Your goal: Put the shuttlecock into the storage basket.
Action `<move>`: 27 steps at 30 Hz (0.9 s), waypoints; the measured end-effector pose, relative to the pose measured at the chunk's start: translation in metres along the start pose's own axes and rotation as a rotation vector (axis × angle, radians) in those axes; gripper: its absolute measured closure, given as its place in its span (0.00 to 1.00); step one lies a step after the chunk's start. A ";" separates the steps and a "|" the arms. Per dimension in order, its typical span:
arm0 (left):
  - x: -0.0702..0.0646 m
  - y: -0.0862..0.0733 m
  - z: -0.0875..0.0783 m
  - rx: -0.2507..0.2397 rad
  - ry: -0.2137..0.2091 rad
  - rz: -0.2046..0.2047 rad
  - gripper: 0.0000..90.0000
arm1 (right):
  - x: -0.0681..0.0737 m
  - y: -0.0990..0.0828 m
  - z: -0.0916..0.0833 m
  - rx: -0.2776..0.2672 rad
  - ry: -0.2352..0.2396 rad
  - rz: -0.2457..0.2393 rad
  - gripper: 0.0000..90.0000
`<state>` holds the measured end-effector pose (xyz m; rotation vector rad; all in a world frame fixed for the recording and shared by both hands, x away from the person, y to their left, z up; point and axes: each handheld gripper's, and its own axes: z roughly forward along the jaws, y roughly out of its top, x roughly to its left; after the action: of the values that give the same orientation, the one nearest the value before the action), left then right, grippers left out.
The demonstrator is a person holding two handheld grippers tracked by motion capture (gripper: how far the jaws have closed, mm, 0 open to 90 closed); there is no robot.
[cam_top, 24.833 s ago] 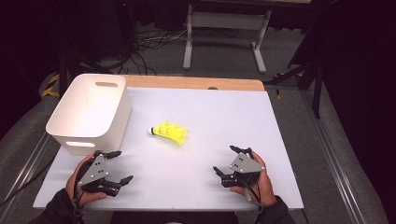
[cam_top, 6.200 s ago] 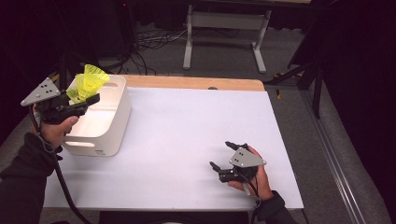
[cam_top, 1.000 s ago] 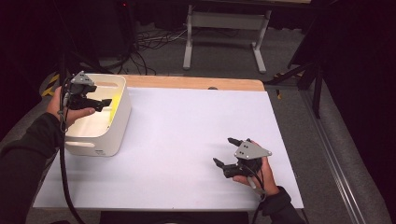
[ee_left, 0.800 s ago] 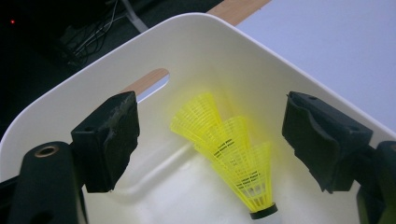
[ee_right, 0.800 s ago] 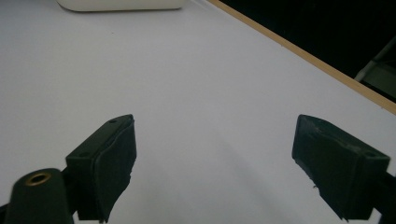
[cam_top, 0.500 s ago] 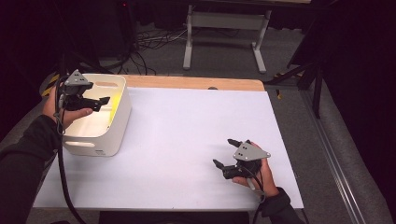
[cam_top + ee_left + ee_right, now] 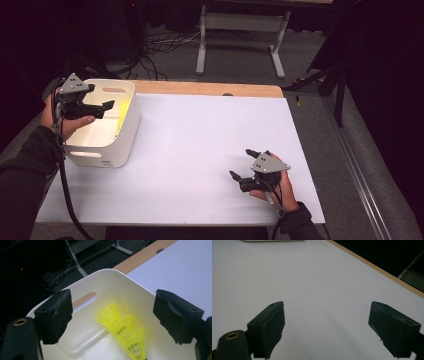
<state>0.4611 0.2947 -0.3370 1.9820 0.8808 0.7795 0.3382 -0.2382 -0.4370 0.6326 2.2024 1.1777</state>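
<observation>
Now, at the bin's rim:
Left gripper (image 7: pixel 102 106): your jaws stand wide apart, nothing between them, above the white bin (image 7: pixel 127 131).
Shuttlecocks (image 7: pixel 123 332): yellow, nested, lying inside the bin against its inner wall, below your jaws.
Right gripper (image 7: pixel 242 165): jaws spread, unloaded, low over the white table (image 7: pixel 200 145) near its front right edge.
Room: broad bare tabletop between bin and right hand.
</observation>
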 end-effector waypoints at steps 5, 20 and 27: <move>-0.001 0.001 -0.004 -0.027 0.005 -0.006 0.18 | 0.000 0.000 0.000 0.000 -0.007 -0.001 0.16; -0.016 0.009 -0.016 -0.120 0.030 0.031 0.16 | -0.004 0.000 -0.003 -0.010 -0.024 0.005 0.16; -0.021 0.007 -0.021 -0.158 0.015 0.026 0.15 | -0.005 -0.001 -0.002 -0.009 -0.023 0.007 0.16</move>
<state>0.4354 0.2839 -0.3250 1.8544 0.7789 0.8529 0.3402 -0.2430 -0.4351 0.6478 2.1765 1.1772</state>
